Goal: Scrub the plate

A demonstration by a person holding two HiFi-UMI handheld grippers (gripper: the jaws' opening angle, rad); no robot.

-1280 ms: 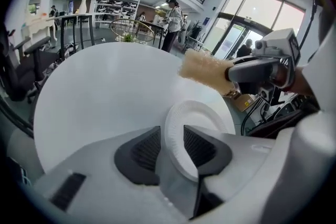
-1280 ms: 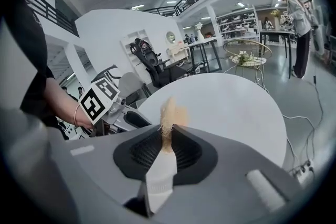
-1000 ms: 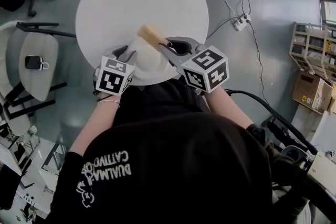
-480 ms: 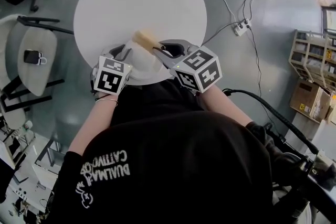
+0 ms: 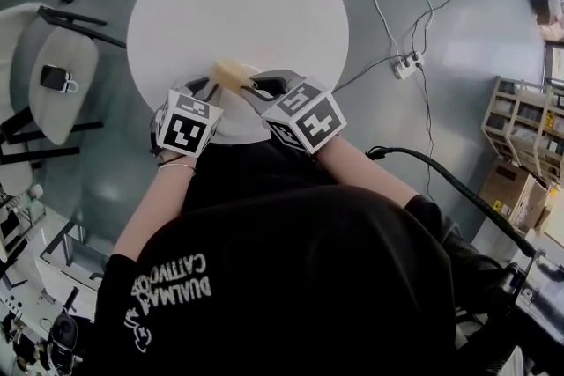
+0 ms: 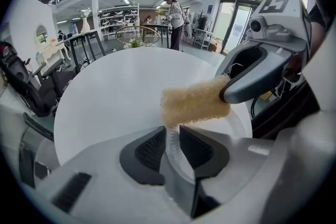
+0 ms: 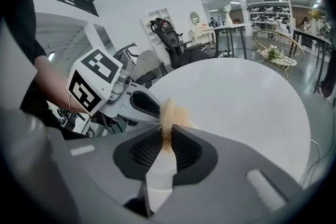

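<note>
A white paper plate [image 5: 236, 112] lies at the near edge of the round white table [image 5: 238, 4]. My left gripper [image 5: 204, 89] comes in from the left. Its jaws have just been closing, and the plate's ridged rim [image 6: 231, 131] now sits pinched between the pads of this gripper [image 6: 172, 144]. My right gripper [image 5: 256, 84] is shut on one end of a tan sponge [image 5: 229, 72]. The sponge [image 6: 194, 106] sticks out leftward, just above the plate and close to the left jaws. In the right gripper view the sponge [image 7: 170, 112] is squeezed thin between the pads [image 7: 167, 144].
A chair [image 5: 62, 92] with a small dark device [image 5: 55, 79] on its seat stands left of the table. A power strip [image 5: 407, 64] and cables lie on the floor at right, with shelving [image 5: 520, 128] beyond. A person [image 6: 173, 16] stands far behind the table.
The right gripper and sponge have shifted a little left and down over the plate, and the gripper has rolled. The left gripper has stayed at the plate's rim.
</note>
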